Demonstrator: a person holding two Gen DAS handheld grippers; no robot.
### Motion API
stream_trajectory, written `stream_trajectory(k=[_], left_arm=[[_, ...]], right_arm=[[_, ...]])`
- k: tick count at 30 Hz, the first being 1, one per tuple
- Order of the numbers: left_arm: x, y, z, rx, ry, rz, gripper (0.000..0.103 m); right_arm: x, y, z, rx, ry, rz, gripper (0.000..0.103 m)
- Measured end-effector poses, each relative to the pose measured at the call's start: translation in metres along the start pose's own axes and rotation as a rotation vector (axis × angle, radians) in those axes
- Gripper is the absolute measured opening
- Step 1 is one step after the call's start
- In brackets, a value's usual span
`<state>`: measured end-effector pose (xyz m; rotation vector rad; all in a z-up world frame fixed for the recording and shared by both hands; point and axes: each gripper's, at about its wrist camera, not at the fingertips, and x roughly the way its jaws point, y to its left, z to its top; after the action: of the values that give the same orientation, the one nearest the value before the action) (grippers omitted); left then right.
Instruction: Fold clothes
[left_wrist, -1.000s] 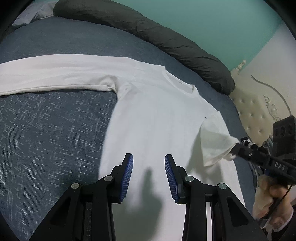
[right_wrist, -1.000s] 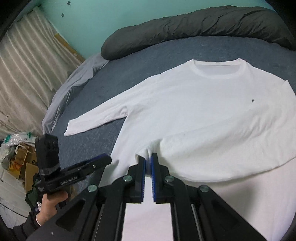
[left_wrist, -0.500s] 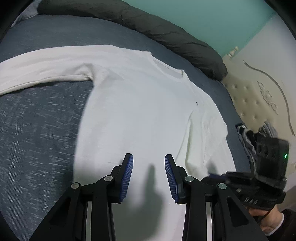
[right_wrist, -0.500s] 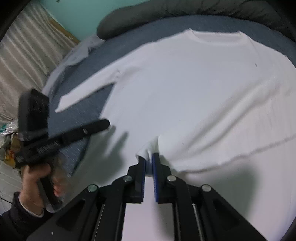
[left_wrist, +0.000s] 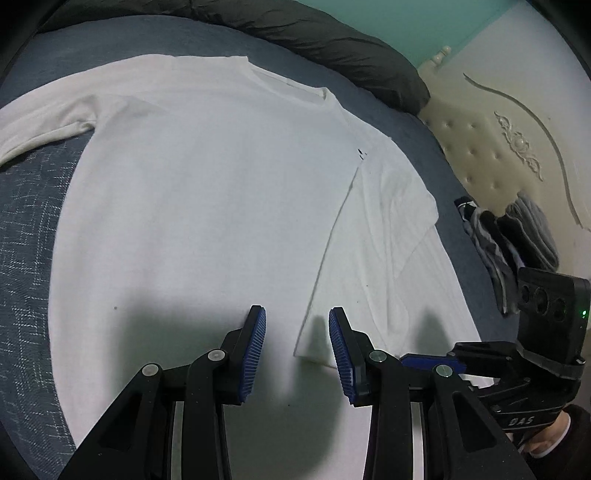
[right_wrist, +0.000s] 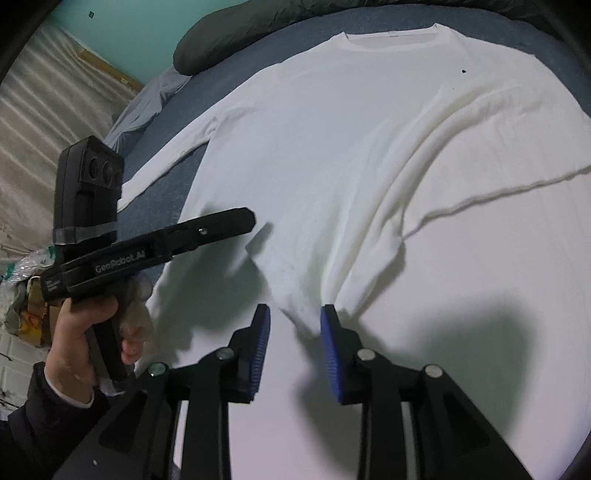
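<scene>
A white long-sleeved shirt (left_wrist: 207, 192) lies flat on the blue-grey bed (left_wrist: 26, 236), collar at the far side. Its right sleeve (left_wrist: 384, 236) is folded across the body, with the cuff end near my left gripper; the sleeve also shows in the right wrist view (right_wrist: 424, 155). The other sleeve (left_wrist: 40, 122) stretches out to the left. My left gripper (left_wrist: 297, 332) is open and empty, low over the shirt. My right gripper (right_wrist: 294, 325) is open, with the sleeve's cuff lying loose between its fingertips.
A long dark bolster (left_wrist: 314, 40) lies along the bed's far edge. A cream tufted headboard (left_wrist: 498, 122) stands at the right, with striped grey clothes (left_wrist: 513, 236) beside it. Curtains (right_wrist: 44, 122) and bags (right_wrist: 18, 295) are off the bed's left side.
My right gripper has opened and let go of the sleeve cuff, which now lies folded across the shirt's body. My left gripper has moved right, closer to the cuff.
</scene>
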<state>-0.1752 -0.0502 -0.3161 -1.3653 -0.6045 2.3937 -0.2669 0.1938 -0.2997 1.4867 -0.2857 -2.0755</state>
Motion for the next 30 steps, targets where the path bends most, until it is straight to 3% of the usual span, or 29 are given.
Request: stream_trajectory(k=[10,12,14,22,30], left_arm=[[0.016,-0.007,-0.005,0.022,0.065,-0.045,0.038],[0.018,-0.008,-0.005,0.032,0.071,-0.044,0.027],[0.017,-0.009,-0.005,0.039,0.071,-0.039,0.005],[-0.014,-0.009,0.002,0.06,0.005,-0.034,0.004],[-0.046,0.02,0.005,-0.007,-0.058,-0.016,0.004]], right_arm=[[-0.033,-0.024,0.008,0.038,-0.069,-0.034,0.028],[-0.038,-0.031,0.01,0.057,-0.078,-0.039,0.028],[-0.039,-0.036,0.013,0.074,-0.087,-0.049,0.028],[-0.047,-0.049,0.013,0.108,-0.108,-0.068,0.028],[-0.075,-0.074,0.018,0.133,-0.165,-0.105,0.028]])
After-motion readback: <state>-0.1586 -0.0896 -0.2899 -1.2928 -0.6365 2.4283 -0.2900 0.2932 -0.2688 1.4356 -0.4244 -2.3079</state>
